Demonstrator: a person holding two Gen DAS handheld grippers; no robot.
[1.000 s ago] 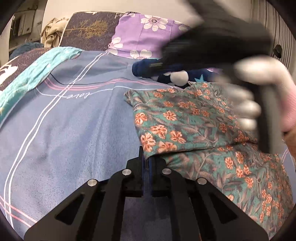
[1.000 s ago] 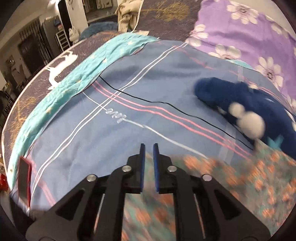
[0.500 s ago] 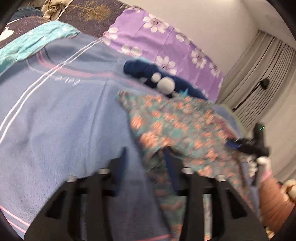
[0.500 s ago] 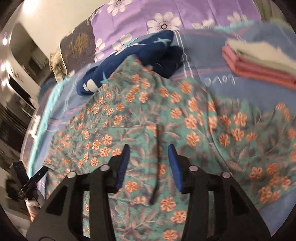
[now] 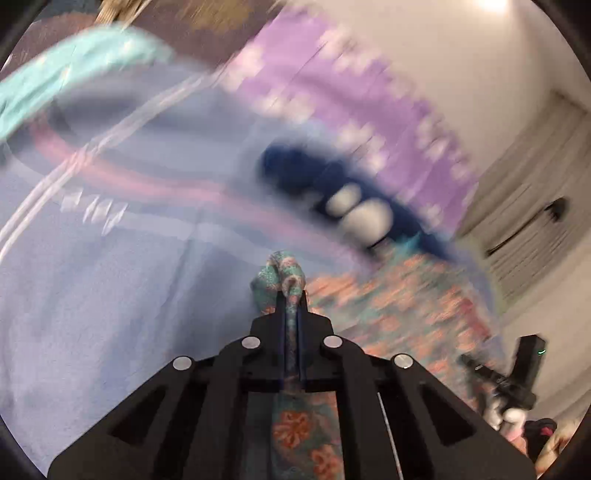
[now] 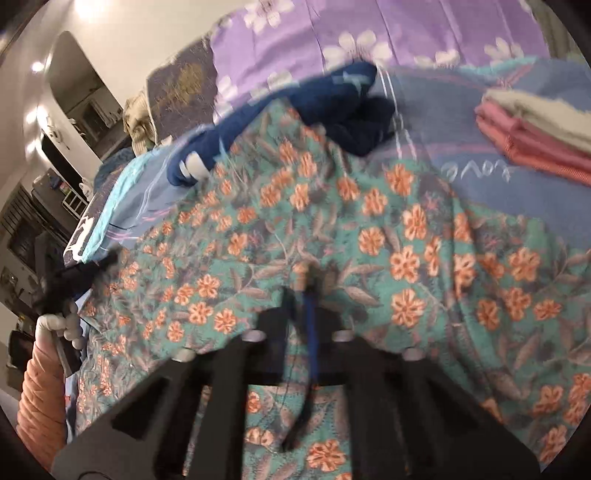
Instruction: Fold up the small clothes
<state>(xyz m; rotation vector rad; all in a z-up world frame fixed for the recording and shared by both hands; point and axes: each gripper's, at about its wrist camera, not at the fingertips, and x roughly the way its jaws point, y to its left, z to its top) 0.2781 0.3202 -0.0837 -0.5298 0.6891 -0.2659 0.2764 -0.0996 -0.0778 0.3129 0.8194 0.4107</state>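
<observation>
Right now both grippers are clamped on the floral garment (image 6: 369, 236), a teal cloth with orange flowers spread over the blue bedsheet (image 5: 110, 295). Left gripper (image 5: 291, 295): jaws have just closed, pressed together on a bunched fold of the garment that sticks up past the fingertips and trails back between the fingers; the left view is heavily motion-blurred. Right gripper (image 6: 308, 291): jaws have just closed too, pinching a ridge of the garment near its middle, with a dark cord or strap hanging down between the fingers, blurred. Garment runs from under the right gripper out to the left gripper (image 6: 74, 273), seen at the left edge of the right view, held by a gloved hand (image 6: 55, 325) with an orange quilted sleeve (image 6: 40, 391) below it. In the left view the right gripper (image 5: 509, 384) shows at the lower right edge, small and blurred, at the garment's far side. Navy garment (image 6: 332, 110) with white patches lies just past the floral one, touching its far edge, in front of a purple flowered pillow (image 6: 332, 33). Folded stack (image 6: 535, 129), pink below and grey-beige on top, sits on the sheet to the right, apart from the floral garment. Sheet has pink and white stripes and script lettering (image 6: 476, 170) near the stack. Teal quilt edge (image 5: 66, 74) borders the sheet on the left.
</observation>
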